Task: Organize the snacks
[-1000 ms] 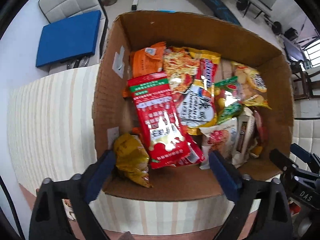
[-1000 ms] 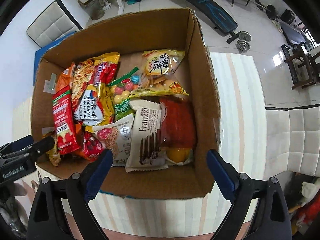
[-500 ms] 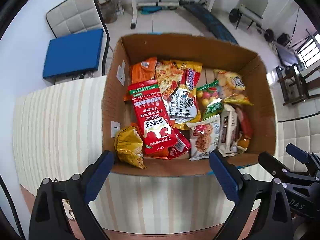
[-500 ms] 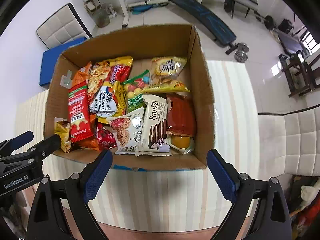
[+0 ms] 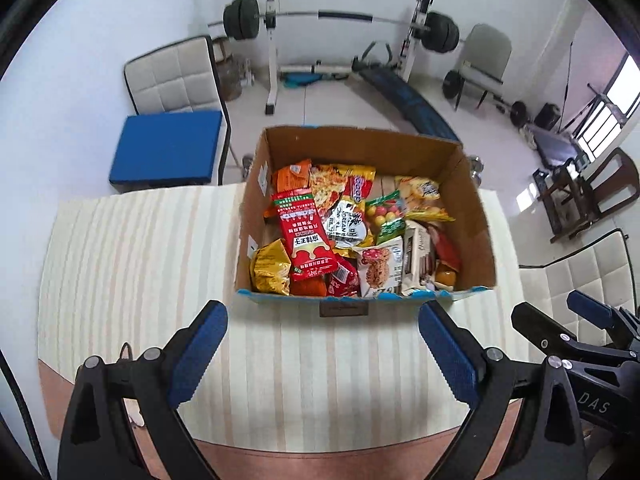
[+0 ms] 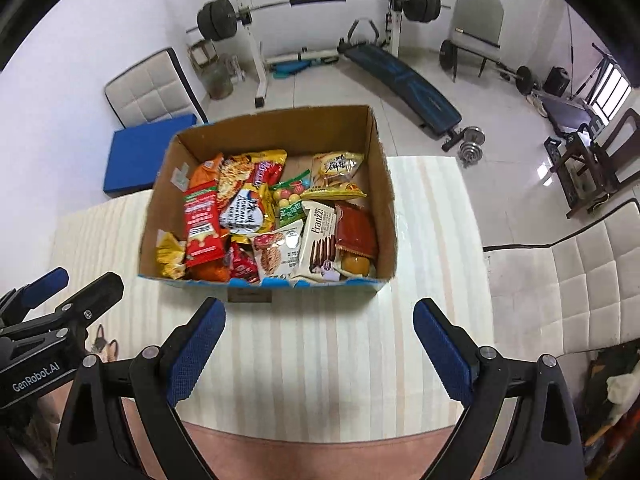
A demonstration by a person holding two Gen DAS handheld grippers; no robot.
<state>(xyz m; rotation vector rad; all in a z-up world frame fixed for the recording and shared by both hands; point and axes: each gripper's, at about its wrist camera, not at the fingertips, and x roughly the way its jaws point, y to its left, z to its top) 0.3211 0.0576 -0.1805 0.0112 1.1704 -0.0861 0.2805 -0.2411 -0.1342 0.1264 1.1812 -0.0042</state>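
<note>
An open cardboard box [image 5: 478, 216] [image 6: 384, 184] stands on the striped tablecloth, full of snack packs. Among them are a red pack [image 5: 306, 236] [image 6: 202, 226], a yellow bag [image 5: 270, 268] at the near left corner, a Franzzi biscuit pack [image 6: 318, 238] and a cookie pack [image 5: 380, 266]. My left gripper [image 5: 322, 350] is open and empty, held back from the box over the near table. My right gripper [image 6: 318, 344] is open and empty, likewise short of the box. Each gripper shows at the edge of the other's view.
The striped tablecloth [image 5: 132, 264] covers the table around the box. Padded chairs stand at the right [image 6: 568, 276] and far left [image 5: 172, 80], the latter with a blue cushion [image 5: 166, 146]. Weight bench and barbell rack [image 5: 340, 16] stand on the floor behind.
Both grippers have pulled back and up from over the box toward the table's near edge, both staying open and empty. The box looks smaller and the room behind has come into view.
</note>
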